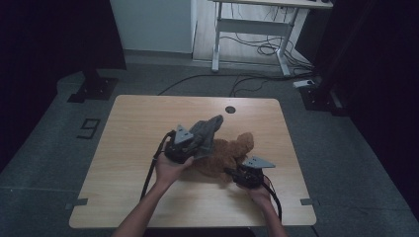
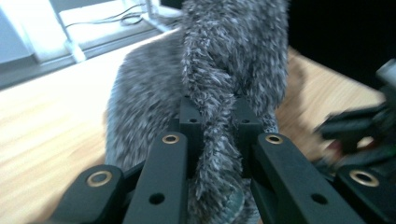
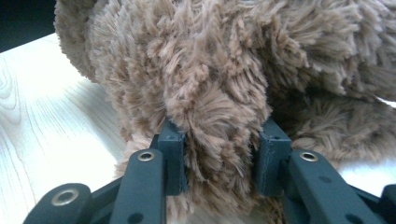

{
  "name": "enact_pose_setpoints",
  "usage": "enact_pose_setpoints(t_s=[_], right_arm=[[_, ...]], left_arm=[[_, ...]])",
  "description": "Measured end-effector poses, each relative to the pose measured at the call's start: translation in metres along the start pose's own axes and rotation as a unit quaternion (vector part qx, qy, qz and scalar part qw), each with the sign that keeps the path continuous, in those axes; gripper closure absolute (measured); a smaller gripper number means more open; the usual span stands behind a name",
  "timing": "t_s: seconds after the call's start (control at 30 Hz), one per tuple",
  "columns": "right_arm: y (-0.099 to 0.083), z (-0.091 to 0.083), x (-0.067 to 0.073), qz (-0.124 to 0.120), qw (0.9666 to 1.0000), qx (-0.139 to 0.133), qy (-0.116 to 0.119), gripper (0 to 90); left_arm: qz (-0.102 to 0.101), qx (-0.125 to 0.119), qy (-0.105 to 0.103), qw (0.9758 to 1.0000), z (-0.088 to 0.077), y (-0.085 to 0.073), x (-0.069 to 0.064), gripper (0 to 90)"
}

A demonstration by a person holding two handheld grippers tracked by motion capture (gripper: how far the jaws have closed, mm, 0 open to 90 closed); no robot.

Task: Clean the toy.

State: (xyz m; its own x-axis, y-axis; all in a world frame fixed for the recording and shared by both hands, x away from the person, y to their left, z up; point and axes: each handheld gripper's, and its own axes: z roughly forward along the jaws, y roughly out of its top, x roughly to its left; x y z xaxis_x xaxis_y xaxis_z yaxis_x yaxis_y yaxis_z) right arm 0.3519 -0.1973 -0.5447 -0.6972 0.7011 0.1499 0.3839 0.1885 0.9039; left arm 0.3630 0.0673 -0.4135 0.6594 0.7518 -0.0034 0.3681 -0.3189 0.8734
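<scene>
Left tool [image 2: 217,126]: clamped on a narrow fold of the grey plush [image 2: 219,70], which rises between the jaws.
Right tool [image 3: 219,154]: clamped on a thick tuft of the brown plush [image 3: 224,84]; the pile bulges out past both jaws.
Grey plush, position: held up off the counter [image 1: 143,123] in the high view, at [image 1: 205,131], its far end pointing away from the person (its underside is hidden).
Brown plush, position: lying on the counter at [image 1: 227,150], just beside and partly under the grey one, between the left tool [image 1: 184,148] and the right tool [image 1: 245,175].
Edges and room: both plush pieces sit near the middle of the counter; bare wood lies to the left, to the right and along the near edge. A round cable hole [image 1: 230,109] sits near the far edge.
Materials: long shaggy pile on both pieces, grey flecked with white, brown uniform; pale wood-grain counter; matt black jaws with brass-ringed holes.
</scene>
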Motion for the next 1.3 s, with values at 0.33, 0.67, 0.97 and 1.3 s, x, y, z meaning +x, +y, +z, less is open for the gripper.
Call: enact_pose_setpoints(t_s=[0.33, 0.67, 0.97, 1.3], right_arm=[[-0.001, -0.001, 0.0, 0.0, 1.0, -0.002, 0.003, 62.2], [-0.001, -0.001, 0.001, -0.003, 1.0, 0.0, 0.0, 62.2], [-0.002, -0.001, -0.001, -0.001, 1.0, -0.001, 0.005, 62.2], [-0.002, 0.0, 0.0, -0.004, 1.0, -0.003, 0.007, 62.2]], left_arm=[[0.019, 0.054, -0.061, 0.9965, 0.09, 0.03, -0.068, 79.0], [0.04, 0.079, -0.026, 0.9957, 0.093, 0.012, -0.054, 79.3], [0.053, 0.079, 0.017, 0.9953, 0.058, -0.004, -0.031, 79.4], [0.045, 0.071, 0.024, 0.9962, 0.026, -0.019, -0.007, 79.8]])
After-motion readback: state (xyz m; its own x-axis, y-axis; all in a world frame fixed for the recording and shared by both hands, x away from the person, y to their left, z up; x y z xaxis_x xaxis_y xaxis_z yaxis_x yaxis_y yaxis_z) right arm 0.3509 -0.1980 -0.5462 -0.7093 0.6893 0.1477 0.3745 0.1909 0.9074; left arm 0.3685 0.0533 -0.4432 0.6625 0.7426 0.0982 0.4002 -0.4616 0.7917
